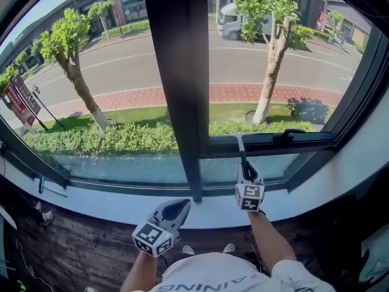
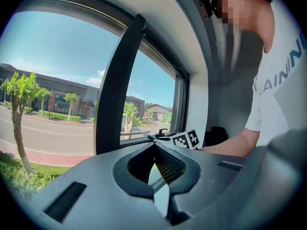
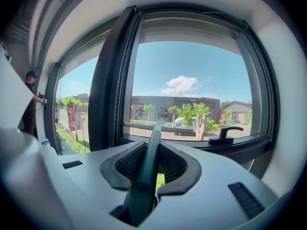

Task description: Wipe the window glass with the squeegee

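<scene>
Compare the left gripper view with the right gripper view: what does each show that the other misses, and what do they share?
Only the left gripper view shows the person in a white printed T-shirt, a black-and-white marker cube by their forearm, and the left hand-held gripper shut on nothing. Only the right gripper view shows the right hand-held gripper clamped on the dark green squeegee handle, plus a distant person standing at far left. Both show the dark vertical window post, leafy green street trees and blue sky.
</scene>
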{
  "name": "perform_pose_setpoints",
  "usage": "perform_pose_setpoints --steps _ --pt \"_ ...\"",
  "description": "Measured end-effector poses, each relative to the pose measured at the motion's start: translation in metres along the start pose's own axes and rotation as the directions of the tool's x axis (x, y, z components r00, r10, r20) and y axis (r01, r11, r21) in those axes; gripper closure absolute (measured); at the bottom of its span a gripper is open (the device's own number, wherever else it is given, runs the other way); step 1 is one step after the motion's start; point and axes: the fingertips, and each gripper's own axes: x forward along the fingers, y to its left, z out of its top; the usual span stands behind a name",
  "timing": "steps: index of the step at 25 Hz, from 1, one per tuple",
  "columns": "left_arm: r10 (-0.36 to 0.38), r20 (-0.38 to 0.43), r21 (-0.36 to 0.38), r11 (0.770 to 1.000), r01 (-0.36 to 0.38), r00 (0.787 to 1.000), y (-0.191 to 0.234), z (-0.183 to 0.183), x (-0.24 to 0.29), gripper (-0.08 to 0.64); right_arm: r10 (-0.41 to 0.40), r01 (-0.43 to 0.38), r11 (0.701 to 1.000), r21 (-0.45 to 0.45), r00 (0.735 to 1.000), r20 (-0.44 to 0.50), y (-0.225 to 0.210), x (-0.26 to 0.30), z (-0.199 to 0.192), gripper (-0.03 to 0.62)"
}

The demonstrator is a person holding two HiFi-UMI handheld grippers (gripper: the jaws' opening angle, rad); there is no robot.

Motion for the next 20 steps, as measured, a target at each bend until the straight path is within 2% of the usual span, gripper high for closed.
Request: perform_pose_setpoints --steps 3,7,9,15,20 --pt "0.019 0.009 0.004 1.0 -0.019 1.0 0.002 0.001 0.002 0.545 0.015 -0.016 1.0 0.003 0.998 0.055 -0.009 -0.023 0.021 0.494" --pt "0.061 0.026 0.039 0.997 -0.062 0.998 0.002 0.011 0.006 0.545 0.051 -0.041 0.996 -0.081 0.992 0.116 -0.027 -0.052 0.042 0.494" --pt "0.099 0.043 0.049 0.994 -0.101 0.994 0.005 0.018 0.006 0.545 0.069 -0.058 0.995 -0.085 0.99 0.127 -0.039 -0.065 0.046 0.494" --pt "0.205 0.088 0.05 0.976 -0.21 0.975 -0.011 0.032 0.012 0.545 0.113 -0.118 0.993 0.019 0.978 0.175 -0.084 -0.101 0.06 0.494" --pt "0.246 0.073 0.067 0.966 -0.251 0.967 -0.045 0.02 0.011 0.545 0.14 -0.161 0.983 0.091 0.969 0.203 -0.11 -0.12 0.067 0.494"
